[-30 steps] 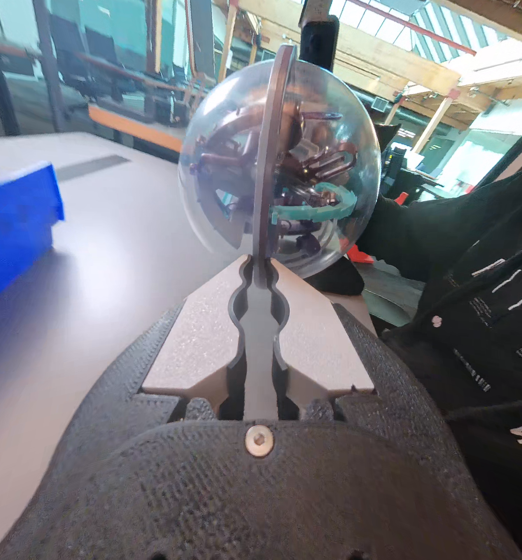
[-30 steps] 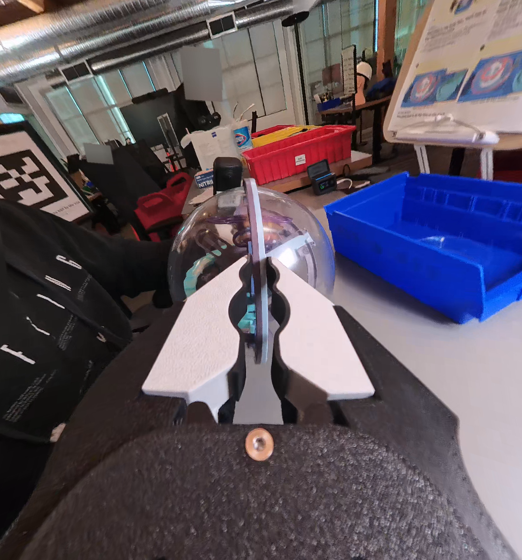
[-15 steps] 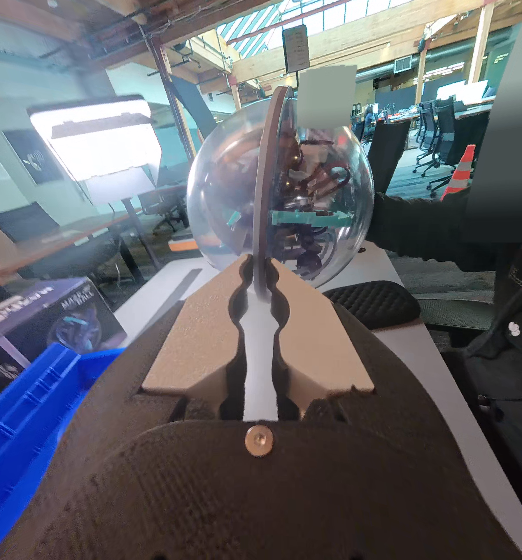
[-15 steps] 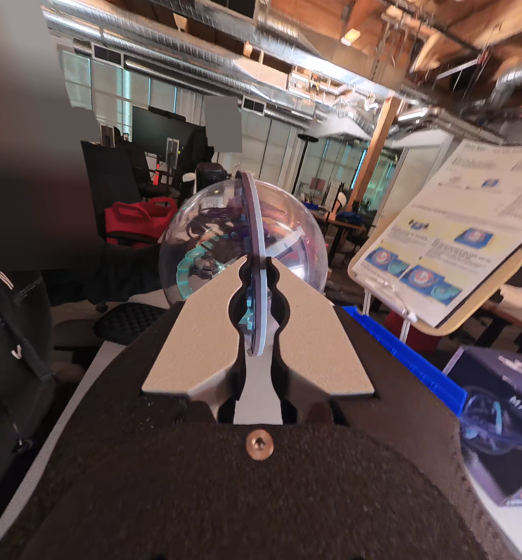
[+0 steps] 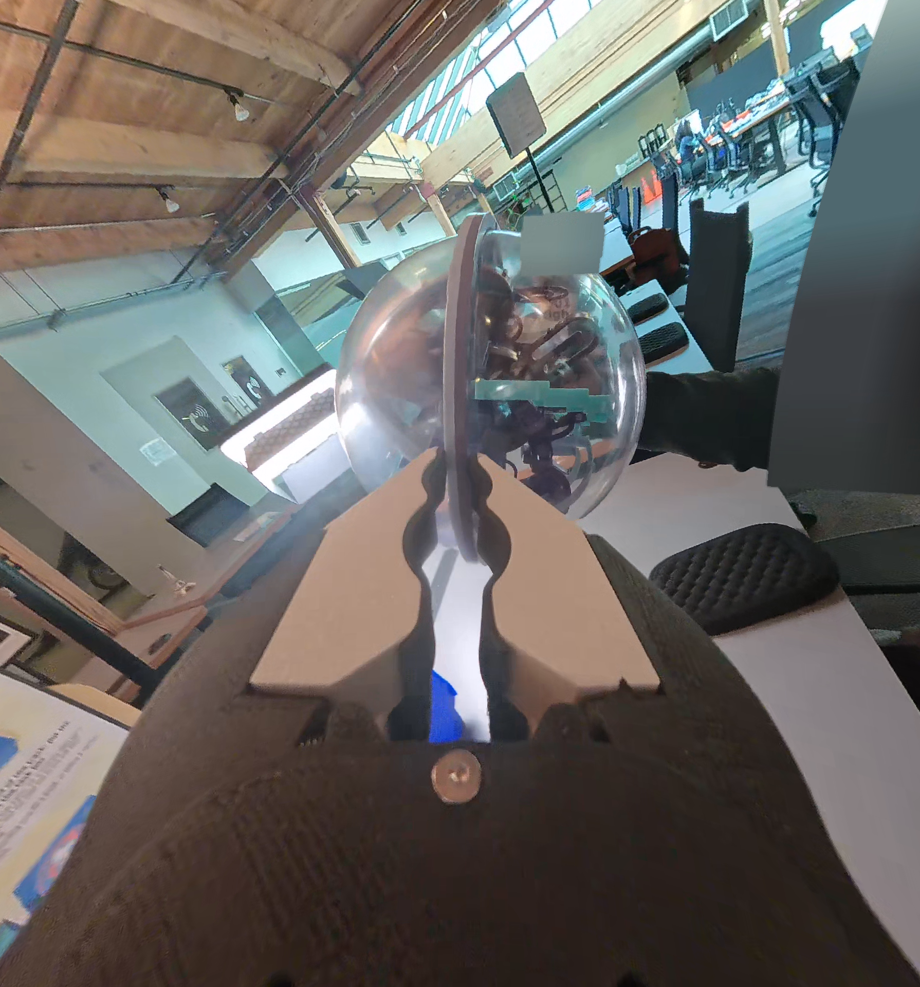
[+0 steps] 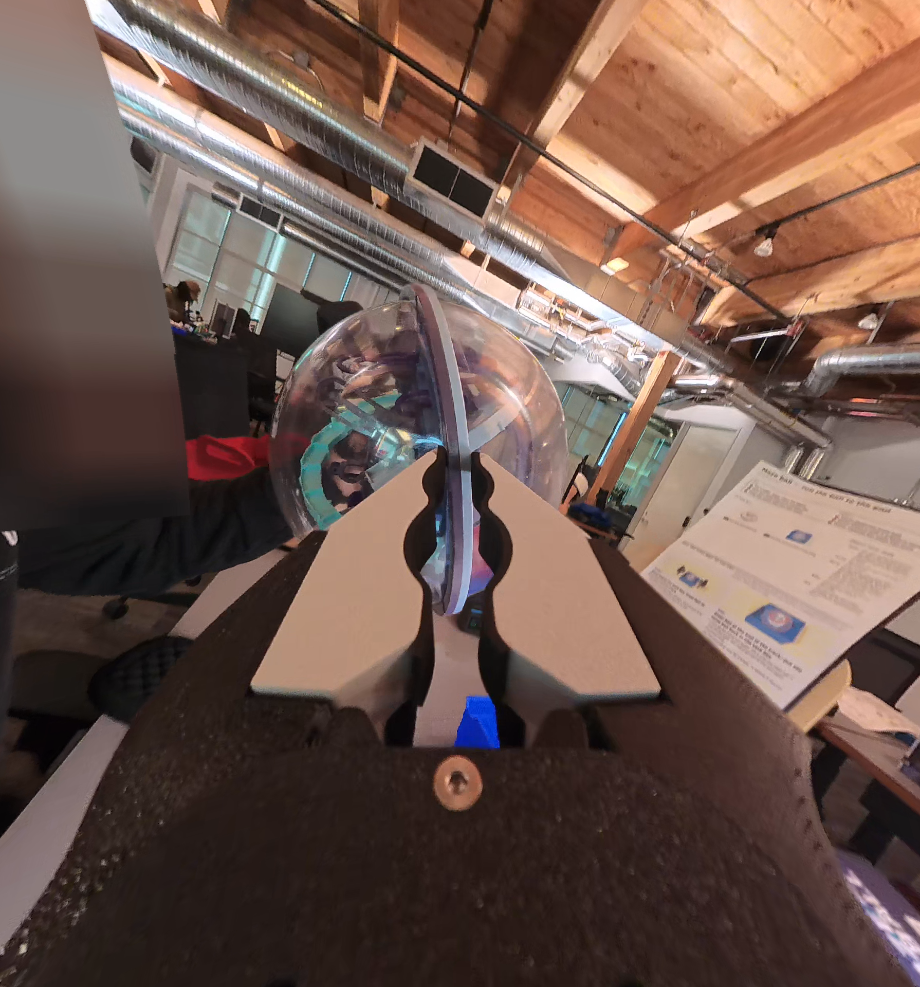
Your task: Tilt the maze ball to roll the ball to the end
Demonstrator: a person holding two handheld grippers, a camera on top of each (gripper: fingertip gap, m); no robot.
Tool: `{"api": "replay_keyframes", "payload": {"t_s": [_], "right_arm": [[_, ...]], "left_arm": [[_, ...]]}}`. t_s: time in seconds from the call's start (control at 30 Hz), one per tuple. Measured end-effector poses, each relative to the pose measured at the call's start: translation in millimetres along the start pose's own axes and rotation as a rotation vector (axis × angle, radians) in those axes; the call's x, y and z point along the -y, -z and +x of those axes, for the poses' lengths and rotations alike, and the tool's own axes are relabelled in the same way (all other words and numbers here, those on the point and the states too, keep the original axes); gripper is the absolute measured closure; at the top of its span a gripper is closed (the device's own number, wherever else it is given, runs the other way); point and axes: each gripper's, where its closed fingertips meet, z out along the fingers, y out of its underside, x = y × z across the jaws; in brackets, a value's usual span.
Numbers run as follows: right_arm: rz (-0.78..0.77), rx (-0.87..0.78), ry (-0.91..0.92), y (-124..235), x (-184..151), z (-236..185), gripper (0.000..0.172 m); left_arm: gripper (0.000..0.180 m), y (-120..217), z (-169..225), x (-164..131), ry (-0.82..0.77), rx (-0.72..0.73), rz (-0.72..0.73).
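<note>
Jaws: both grippers are pinching the maze ball's rim | tilting underway | inner ball not visible, finish unconfirmed

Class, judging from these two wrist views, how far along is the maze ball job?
Done: the maze ball is off the table, its grey rim pinched by the left hand-held gripper and right hand-held gripper. In hand: tilting. Left: reaching the end; the small ball inside cannot be made out.

Bright daylight from skylights and windows, glare on the clear sphere, edges warped and soft.
</note>
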Motion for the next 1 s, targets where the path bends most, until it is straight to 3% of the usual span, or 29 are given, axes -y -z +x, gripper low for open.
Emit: {"api": "replay_keyframes", "payload": {"t_s": [0.23,0.53,1.0], "right_arm": [[0.135,-0.06,0.002,-14,26,2,0.165],[0.307,-0.095,-0.132,-27,35,-2,0.166],[0.497,-0.109,-0.339,-32,34,-5,0.165]], "left_arm": [[0.174,4,-12,49,-0.039,-0.012,-0.027],[0.174,7,-21,100,-0.066,0.006,-0.06],[0.174,0,-24,128,-0.042,0.023,-0.106]]}}
